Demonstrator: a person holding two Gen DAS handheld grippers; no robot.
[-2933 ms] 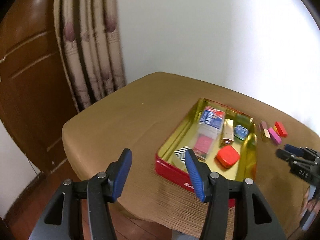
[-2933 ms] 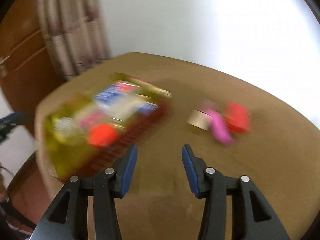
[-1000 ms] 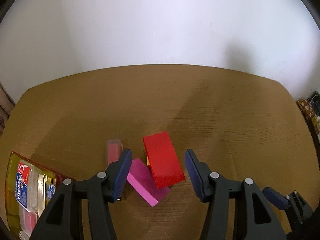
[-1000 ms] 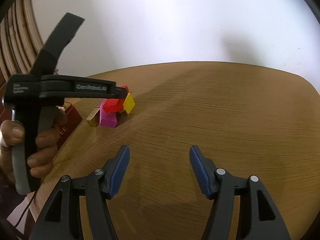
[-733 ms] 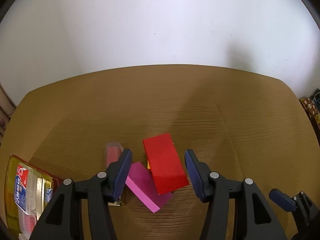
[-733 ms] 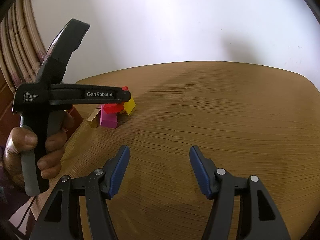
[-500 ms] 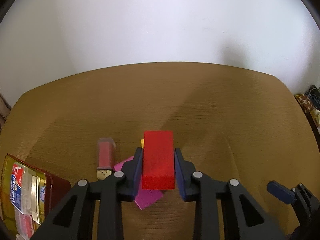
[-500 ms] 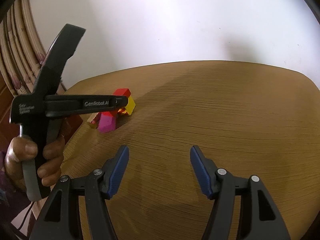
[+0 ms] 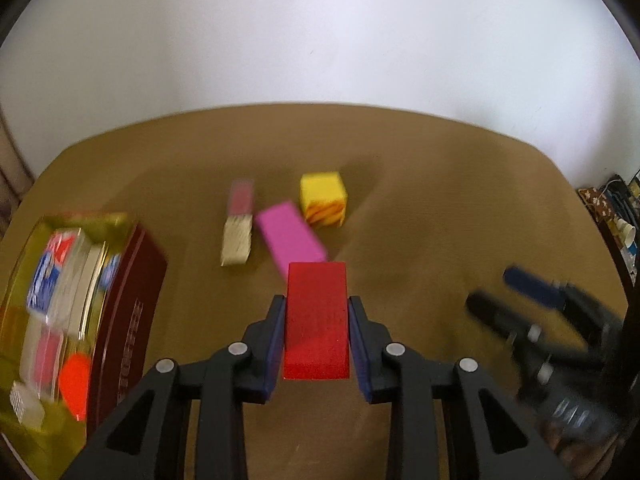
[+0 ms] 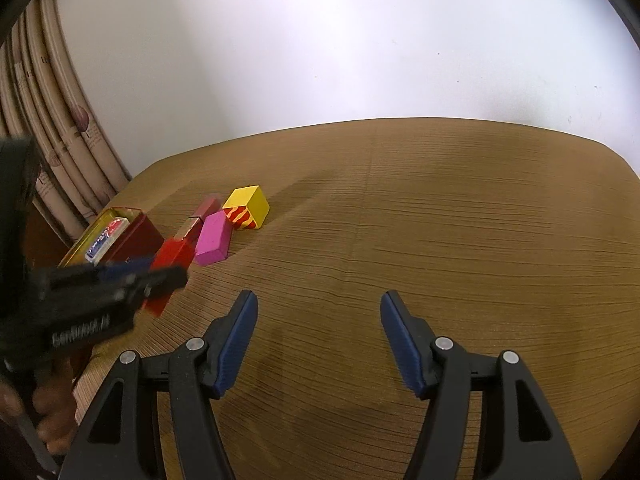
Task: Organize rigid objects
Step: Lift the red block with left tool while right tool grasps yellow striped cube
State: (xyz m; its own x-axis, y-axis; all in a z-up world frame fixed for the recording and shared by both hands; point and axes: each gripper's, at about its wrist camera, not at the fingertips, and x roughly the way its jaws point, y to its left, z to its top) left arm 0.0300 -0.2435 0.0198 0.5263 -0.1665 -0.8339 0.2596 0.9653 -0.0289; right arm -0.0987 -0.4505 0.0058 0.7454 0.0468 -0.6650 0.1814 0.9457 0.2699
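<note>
My left gripper [image 9: 316,320] is shut on a red block [image 9: 316,312] and holds it above the brown table; it also shows in the right wrist view [image 10: 172,256]. Beyond it lie a magenta block [image 9: 290,238], a yellow cube [image 9: 323,198] and a pink-and-cream lipstick-like piece [image 9: 238,228]. The red tin [image 9: 124,304] with gold inside sits at the left, holding several small items. My right gripper [image 10: 318,336] is open and empty over bare table, to the right of the blocks [image 10: 214,238].
The tin also shows in the right wrist view [image 10: 132,232] by the table's left edge, near a curtain [image 10: 52,128]. A white wall stands behind the table. Clutter sits beyond the table's right edge [image 9: 616,216].
My left gripper closed on the red block and lifted it back toward me, uncovering the yellow cube. The right gripper stayed open and nearly still.
</note>
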